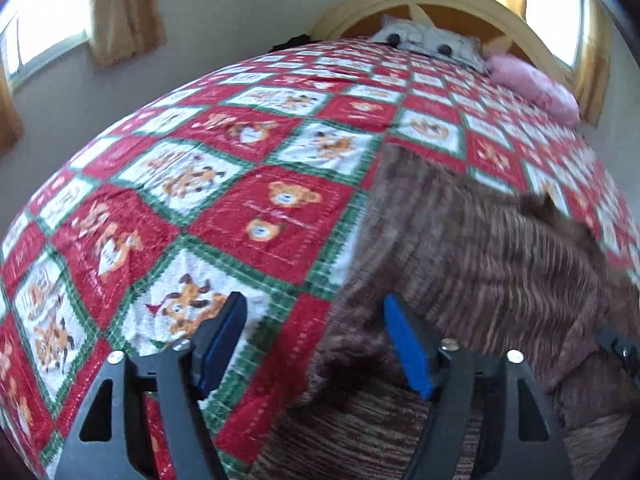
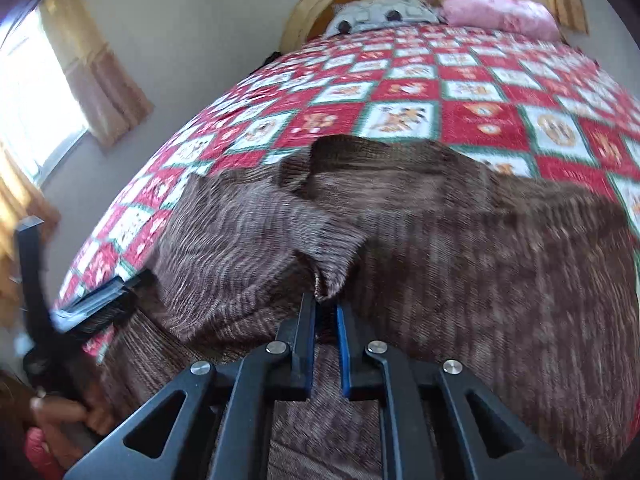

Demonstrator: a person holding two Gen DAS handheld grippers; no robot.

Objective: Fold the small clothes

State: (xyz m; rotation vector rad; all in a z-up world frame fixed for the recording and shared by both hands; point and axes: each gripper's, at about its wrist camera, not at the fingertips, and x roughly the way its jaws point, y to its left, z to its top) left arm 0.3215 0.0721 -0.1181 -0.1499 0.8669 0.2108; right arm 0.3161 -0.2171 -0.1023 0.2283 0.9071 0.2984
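Note:
A brown striped knit garment (image 1: pixel 480 264) lies spread on the quilted bed, rumpled and partly doubled over. In the left wrist view my left gripper (image 1: pixel 312 316) stands open above the garment's left edge. One blue pad is over the quilt and the other over the knit, and neither presses on anything. In the right wrist view my right gripper (image 2: pixel 325 305) is shut on a pinched fold of the brown garment (image 2: pixel 460 248), which rises as a ridge from the jaws. One of the left gripper's fingers (image 2: pixel 100 300) shows at the left of this view, with a hand (image 2: pixel 60 412) on its handle.
The red, white and green teddy-bear quilt (image 1: pixel 248 208) covers the whole bed. A grey patterned pillow (image 1: pixel 424 40) and a pink pillow (image 1: pixel 536 84) lie against the arched wooden headboard (image 1: pixel 440 0). Curtained windows flank the bed, with a wall along its left side.

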